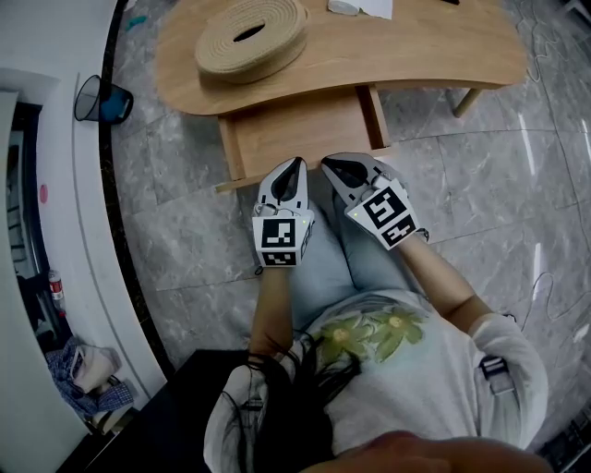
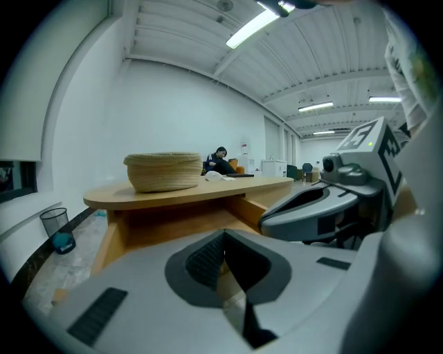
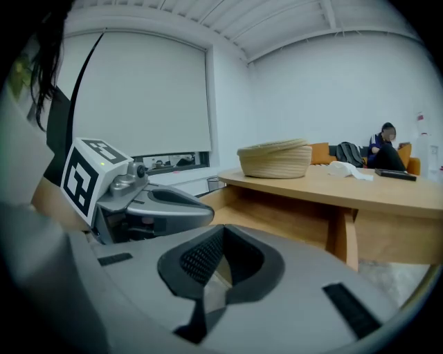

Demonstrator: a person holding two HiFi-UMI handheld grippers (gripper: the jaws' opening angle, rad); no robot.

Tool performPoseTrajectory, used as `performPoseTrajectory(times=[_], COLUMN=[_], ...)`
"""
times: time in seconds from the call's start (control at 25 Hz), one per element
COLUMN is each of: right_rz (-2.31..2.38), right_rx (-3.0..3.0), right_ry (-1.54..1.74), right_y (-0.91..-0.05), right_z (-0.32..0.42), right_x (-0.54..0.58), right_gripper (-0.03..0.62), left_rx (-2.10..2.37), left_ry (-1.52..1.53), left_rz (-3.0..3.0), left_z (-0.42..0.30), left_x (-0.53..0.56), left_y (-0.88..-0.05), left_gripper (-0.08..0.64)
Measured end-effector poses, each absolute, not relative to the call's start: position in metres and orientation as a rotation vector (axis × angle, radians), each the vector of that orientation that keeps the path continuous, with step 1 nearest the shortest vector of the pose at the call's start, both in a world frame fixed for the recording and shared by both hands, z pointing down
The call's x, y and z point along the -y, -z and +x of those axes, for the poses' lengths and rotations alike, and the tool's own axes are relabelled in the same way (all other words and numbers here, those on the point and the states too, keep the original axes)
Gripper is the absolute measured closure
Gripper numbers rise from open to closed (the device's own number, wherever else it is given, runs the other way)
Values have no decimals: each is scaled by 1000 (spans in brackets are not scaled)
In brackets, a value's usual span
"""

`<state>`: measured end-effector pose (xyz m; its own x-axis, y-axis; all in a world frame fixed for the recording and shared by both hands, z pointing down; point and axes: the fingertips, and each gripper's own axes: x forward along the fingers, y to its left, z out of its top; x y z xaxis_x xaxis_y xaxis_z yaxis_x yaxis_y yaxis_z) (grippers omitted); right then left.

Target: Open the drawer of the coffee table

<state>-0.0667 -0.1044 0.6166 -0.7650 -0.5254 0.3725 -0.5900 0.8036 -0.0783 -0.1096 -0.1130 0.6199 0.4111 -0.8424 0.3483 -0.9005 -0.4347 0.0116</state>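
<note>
The wooden coffee table [image 1: 397,51] has its drawer [image 1: 295,129] pulled out toward me, with a bare wooden floor inside. Both grippers hover side by side at the drawer's front edge [image 1: 242,182]. My left gripper [image 1: 297,163] is shut, its dark pads [image 2: 208,259] meeting with nothing between them. My right gripper [image 1: 328,164] is shut too and holds nothing, its pads [image 3: 202,257] pressed together. In the left gripper view the open drawer [image 2: 173,231] lies just ahead under the tabletop. The right gripper view shows the drawer [image 3: 277,218] from the other side.
A woven round basket [image 1: 251,35] and a white cloth [image 1: 360,7] sit on the tabletop. A mesh waste bin [image 1: 100,100] stands by the wall at left. My knees are directly below the grippers. A person [image 3: 384,148] sits far behind the table.
</note>
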Motion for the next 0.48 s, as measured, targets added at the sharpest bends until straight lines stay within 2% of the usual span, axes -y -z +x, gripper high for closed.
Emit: performPoseTrajectory(times=[0.48], right_rz=[818], right_rx=[2563], right_ry=[-302], right_y=[-636], right_z=[-69], right_x=[107], right_gripper=[584], left_rx=[1558], left_ry=[-522], left_rz=[2402], left_z=[-112], left_x=[117], left_y=[-634], left_gripper=[545])
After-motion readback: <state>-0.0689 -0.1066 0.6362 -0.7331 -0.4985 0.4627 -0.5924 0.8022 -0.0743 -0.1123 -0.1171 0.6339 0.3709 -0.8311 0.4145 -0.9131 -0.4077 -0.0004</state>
